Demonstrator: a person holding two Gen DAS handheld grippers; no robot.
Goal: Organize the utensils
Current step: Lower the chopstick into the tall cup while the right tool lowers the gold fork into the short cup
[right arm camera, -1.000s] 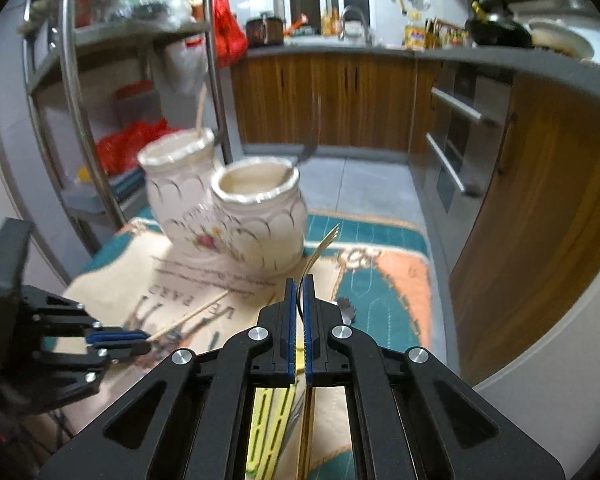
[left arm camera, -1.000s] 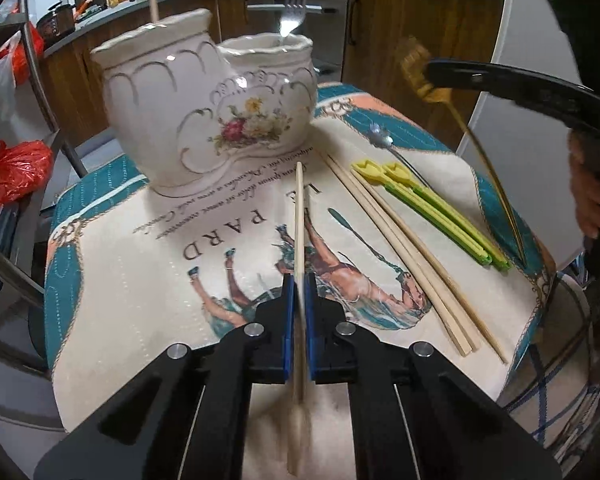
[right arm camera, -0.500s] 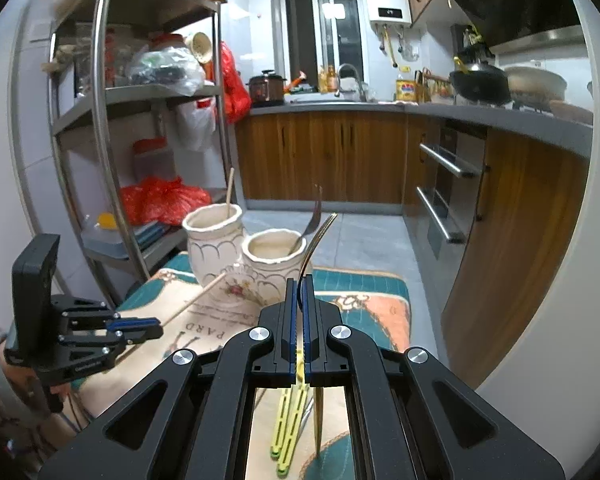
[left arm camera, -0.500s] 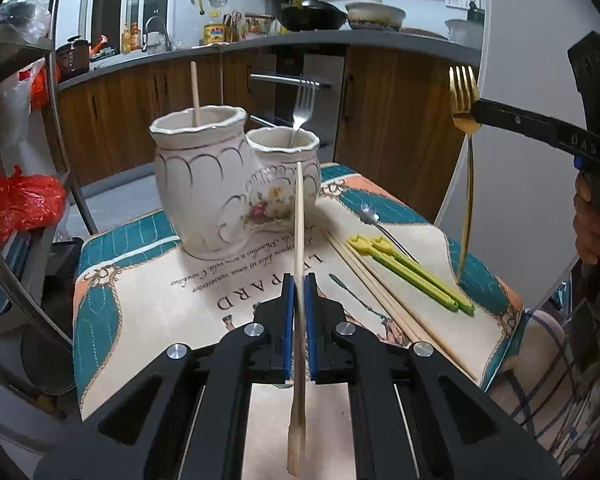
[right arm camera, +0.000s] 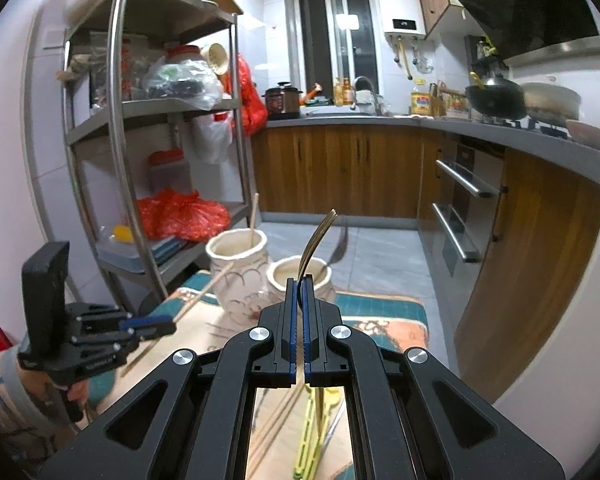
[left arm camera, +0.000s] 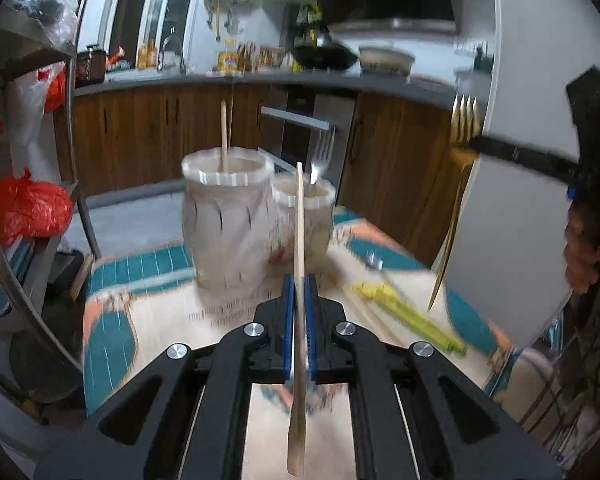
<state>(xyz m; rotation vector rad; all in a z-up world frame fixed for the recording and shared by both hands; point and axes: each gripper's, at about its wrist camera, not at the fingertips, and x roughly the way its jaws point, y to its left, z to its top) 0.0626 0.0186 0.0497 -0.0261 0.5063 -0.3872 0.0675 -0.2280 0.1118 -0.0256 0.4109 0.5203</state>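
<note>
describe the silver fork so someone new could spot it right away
Find the two white ceramic jars standing together at the far end of the patterned cloth. The silver fork stands tines up in the shorter jar. Unlike the gold fork, no gripper holds it.

Background: steel shelving rack (right arm camera: 120, 120) with red plastic bags (right arm camera: 182, 216); wooden base cabinets (right arm camera: 340, 168); black wok (right arm camera: 496, 98) on the counter; wall-mounted water heater (right arm camera: 404, 8).
</note>
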